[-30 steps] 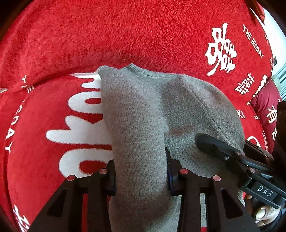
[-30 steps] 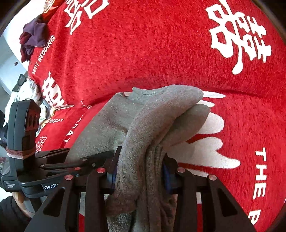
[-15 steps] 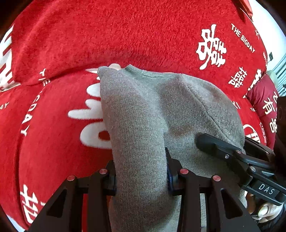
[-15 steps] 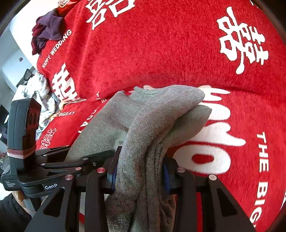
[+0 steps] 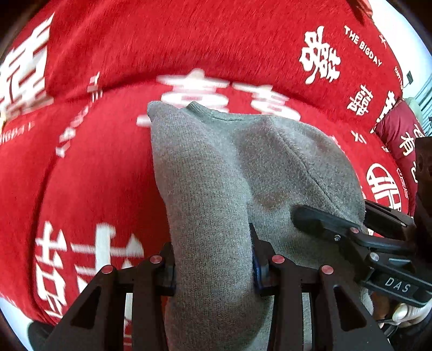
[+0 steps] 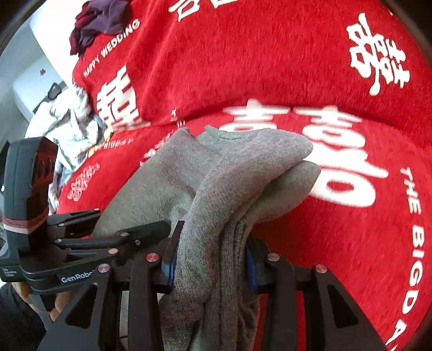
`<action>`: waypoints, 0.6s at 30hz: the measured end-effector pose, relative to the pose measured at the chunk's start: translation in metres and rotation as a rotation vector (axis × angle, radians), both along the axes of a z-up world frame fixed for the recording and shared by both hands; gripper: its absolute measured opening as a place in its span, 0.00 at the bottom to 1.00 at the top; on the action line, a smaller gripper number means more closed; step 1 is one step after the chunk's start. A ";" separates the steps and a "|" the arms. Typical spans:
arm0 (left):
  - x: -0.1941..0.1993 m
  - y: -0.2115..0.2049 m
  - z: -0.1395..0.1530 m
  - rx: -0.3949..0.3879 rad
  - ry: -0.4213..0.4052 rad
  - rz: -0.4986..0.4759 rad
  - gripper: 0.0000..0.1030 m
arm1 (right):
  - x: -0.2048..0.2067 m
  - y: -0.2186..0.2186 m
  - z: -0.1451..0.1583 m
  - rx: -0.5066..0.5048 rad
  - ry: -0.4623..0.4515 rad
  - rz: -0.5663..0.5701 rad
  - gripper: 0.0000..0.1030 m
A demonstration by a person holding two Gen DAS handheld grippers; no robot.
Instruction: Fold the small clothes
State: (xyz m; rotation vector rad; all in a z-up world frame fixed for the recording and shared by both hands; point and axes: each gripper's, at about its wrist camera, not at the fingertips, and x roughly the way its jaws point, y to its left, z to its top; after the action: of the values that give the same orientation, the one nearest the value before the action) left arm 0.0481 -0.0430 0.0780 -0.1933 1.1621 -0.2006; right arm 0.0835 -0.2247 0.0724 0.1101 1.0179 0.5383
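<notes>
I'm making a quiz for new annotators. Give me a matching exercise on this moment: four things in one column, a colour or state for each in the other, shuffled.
Things:
1. sweater
2. sofa cover
3. left gripper
4. clothes heap

States:
A. red with white lettering
B. grey knit, folded
C. purple and maroon, on top of the sofa back
D. clamped on the sweater

Pairs: 1-B, 2-A, 3-D, 4-C

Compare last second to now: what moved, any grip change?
Both claws carried the grey sweater sideways over the red blanket: its white lettering slid left to right in both views. No grip change: left claw and right claw stay clamped on bunched fabric, in the same place beside each other.
</notes>
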 end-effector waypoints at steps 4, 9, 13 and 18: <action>-0.014 0.011 -0.022 -0.045 0.008 0.040 0.46 | -0.009 0.004 -0.024 -0.058 0.036 0.006 0.42; -0.020 0.016 -0.021 -0.038 0.002 0.062 0.61 | -0.007 -0.035 -0.015 0.034 0.079 -0.098 0.52; -0.028 0.020 -0.013 -0.029 -0.006 0.064 0.61 | -0.018 -0.083 0.015 0.033 -0.032 -0.244 0.66; -0.046 0.024 0.013 0.002 -0.073 0.049 0.61 | -0.048 -0.109 0.055 -0.051 -0.190 -0.292 0.67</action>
State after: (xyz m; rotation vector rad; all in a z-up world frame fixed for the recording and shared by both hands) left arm 0.0024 -0.0188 0.0906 -0.2110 1.0840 -0.1626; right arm 0.0359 -0.3340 0.1273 0.1567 0.8118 0.2507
